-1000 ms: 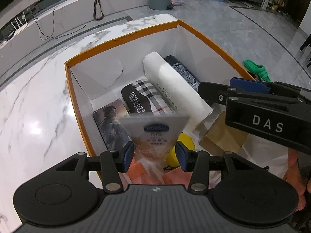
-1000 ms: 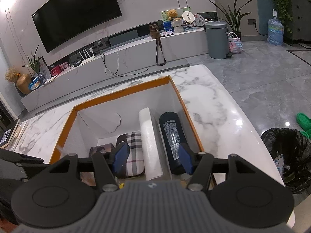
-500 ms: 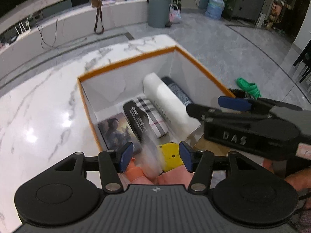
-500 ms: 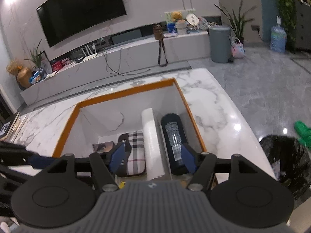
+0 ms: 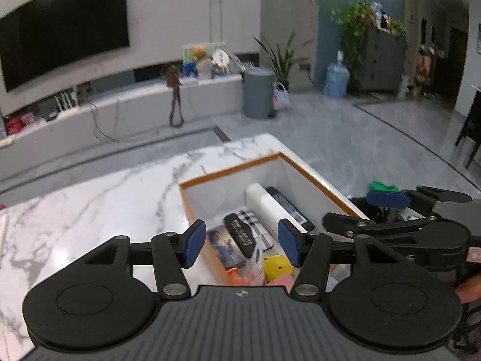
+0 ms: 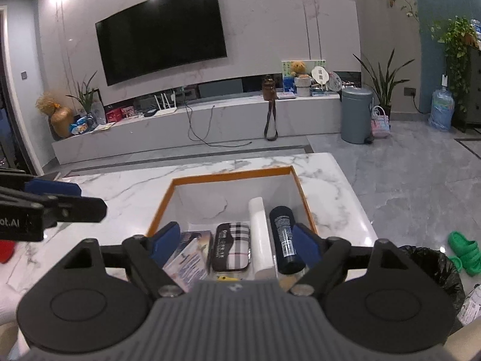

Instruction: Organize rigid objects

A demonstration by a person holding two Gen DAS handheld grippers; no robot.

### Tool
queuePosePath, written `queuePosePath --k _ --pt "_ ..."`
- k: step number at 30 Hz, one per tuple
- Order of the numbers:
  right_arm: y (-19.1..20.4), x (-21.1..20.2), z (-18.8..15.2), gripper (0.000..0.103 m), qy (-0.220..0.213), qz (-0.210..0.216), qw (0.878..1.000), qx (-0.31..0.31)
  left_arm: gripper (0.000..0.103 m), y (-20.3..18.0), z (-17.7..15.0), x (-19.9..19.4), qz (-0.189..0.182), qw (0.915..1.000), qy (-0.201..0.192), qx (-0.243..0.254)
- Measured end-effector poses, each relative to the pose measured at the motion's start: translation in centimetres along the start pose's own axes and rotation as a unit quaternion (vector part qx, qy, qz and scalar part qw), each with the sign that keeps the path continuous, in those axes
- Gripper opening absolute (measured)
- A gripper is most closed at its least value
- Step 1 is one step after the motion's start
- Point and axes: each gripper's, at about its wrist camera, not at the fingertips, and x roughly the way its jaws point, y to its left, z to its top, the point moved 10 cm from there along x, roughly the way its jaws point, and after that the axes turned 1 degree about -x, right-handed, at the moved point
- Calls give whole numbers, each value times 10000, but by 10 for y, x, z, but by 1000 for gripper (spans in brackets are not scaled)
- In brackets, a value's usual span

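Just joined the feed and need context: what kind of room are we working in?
Most likely a home living room: a large wall-mounted TV above a long marble media console, potted plants, and a marble table holding the box.

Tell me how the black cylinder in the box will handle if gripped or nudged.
The black cylinder lies on its side, so it would probably roll if nudged, though the white roll and the box wall flank it closely. Its smooth, round body looks rigid but possibly slippery; gripping across its width seems safest.

The left hand-held gripper (image 5: 240, 242) is hovering over the orange-rimmed box (image 5: 231, 172) on the marble bench (image 5: 90, 210), its jaws opening with nothing gripped between them; the right hand-held gripper (image 5: 387, 200) is reaching in alongside.
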Motion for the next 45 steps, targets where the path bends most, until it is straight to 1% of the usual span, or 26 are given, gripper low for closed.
queuePosePath --k 2,5,6,8,11,13,16,20,22,24,26,29,31,33,42,45 --pt "5 -13 1 85 -59 36 10000 22 65 5 -1 -16 161 9995 -244 -98" --pt "13 -34 3 86 -271 10 9996 -57 65 11 -4 -39 293 9968 -708 -243" --pt "16 -41 2 86 -358 -25 9993 -104 65 13 -6 -44 338 9960 -781 -253" --pt "23 -54 -1 90 -469 -57 9986 -242 65 17 -12 -52 385 9946 -881 -391" --pt "32 -65 -10 96 -633 -148 9971 -407 65 27 -21 -59 448 9890 -1117 -859" --pt "37 -68 -18 97 -713 -263 9957 -538 70 31 -28 -56 577 9867 -1155 -991" --pt "41 -68 -31 100 -652 -292 9959 -556 73 30 -45 -46 888 9857 -1009 -1013" --pt "36 -62 -51 100 -437 -468 9977 -234 77 22 -71 -34 1079 9866 -854 -873" --pt "31 -57 -63 100 -315 -516 9982 -45 84 20 -88 -36 1078 9878 -745 -840" --pt "30 -53 -76 101 -243 -552 9982 60 84 18 -98 -29 1018 9879 -597 -1009" --pt "32 -48 -89 100 -186 -617 9979 -56 84 17 -109 -22 920 9884 -409 -1138" --pt "39 -46 -92 100 -259 -715 9967 -284 86 22 -120 -14 1035 9875 -191 -1170" --pt "43 -46 -93 100 -366 -700 9962 -360 87 24 -127 -14 1132 9873 -103 -1113" --pt "46 -44 -96 100 -350 -686 9959 -475 88 25 -131 -13 1206 9863 -28 -1122" --pt "43 -42 -95 100 -291 -632 9967 -421 89 20 -140 -13 1239 9859 64 -1125" --pt "44 -42 -96 100 -290 -626 9968 -412 89 19 -140 -14 1232 9864 39 -1086"
